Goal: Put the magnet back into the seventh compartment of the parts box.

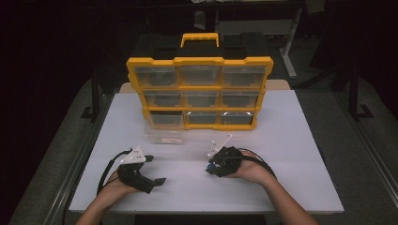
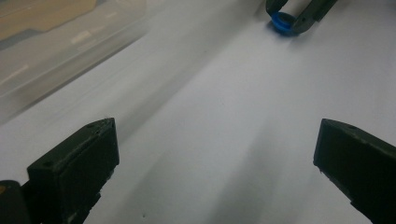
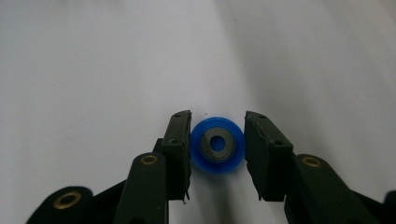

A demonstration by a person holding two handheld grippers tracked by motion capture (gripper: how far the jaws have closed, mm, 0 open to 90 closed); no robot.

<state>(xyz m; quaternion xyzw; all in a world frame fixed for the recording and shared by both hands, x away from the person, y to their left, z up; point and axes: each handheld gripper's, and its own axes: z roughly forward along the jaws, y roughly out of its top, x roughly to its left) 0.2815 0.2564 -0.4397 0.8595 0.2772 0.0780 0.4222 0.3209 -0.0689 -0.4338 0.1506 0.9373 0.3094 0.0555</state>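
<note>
We've got the right gripper [image 3: 217, 149] clamped across the small blue wheel's [image 3: 217, 145] rim — light, stiff, slippery plastic — left jaws apart.

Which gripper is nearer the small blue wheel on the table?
Right. The right gripper has its jaws closed on either side of the blue wheel. The left gripper sits open, well off to the wheel's side.

Dim room around a white table [image 1: 291, 140], grey floor [image 1: 56, 154] (dark beyond), black stands [image 1: 95, 93] beside it
</note>
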